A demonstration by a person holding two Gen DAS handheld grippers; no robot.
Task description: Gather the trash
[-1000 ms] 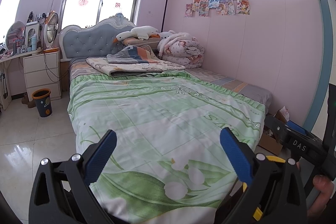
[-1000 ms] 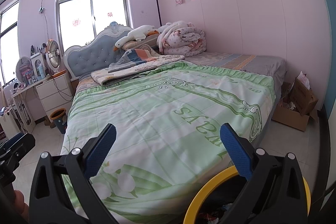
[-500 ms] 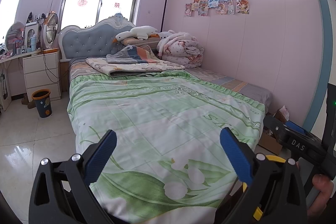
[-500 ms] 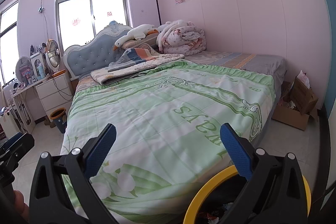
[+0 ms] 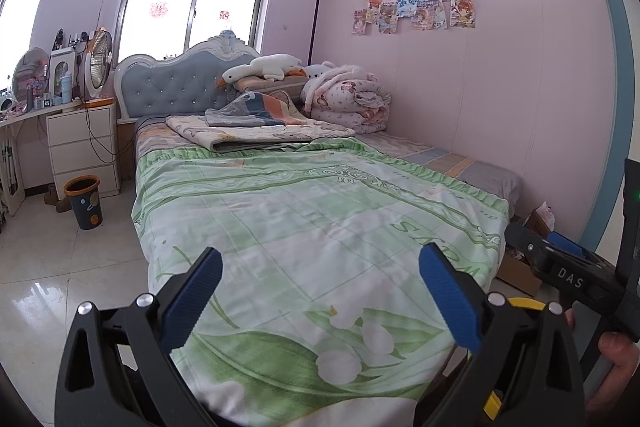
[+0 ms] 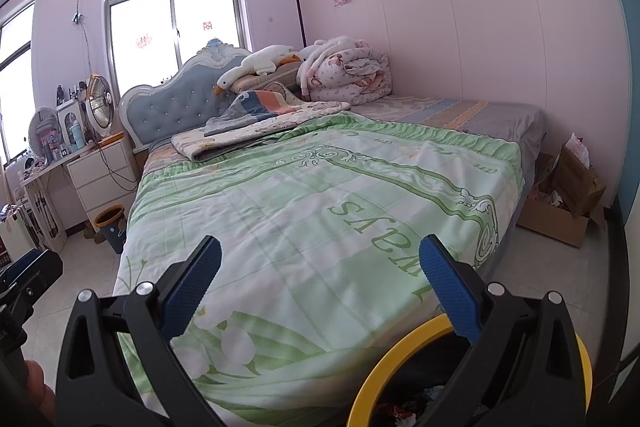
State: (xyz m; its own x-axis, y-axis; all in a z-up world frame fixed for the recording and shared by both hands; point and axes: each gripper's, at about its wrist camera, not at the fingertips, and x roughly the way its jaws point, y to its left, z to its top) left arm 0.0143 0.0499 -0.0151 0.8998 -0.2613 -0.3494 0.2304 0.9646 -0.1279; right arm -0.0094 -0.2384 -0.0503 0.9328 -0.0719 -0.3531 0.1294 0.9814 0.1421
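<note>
Scraps (image 6: 404, 409) lie in the yellow-rimmed bin (image 6: 384, 359); both hand-held grippers, left (image 5: 320, 291) and right (image 6: 320, 287), gape empty.

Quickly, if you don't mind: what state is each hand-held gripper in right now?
Left hand-held gripper: open, holding nothing.
Right hand-held gripper: open, holding nothing.

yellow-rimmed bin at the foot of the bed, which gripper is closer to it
Right. The right gripper hangs almost over the yellow-rimmed bin; the left gripper is further left, with only a sliver of rim showing behind its right finger.
</note>
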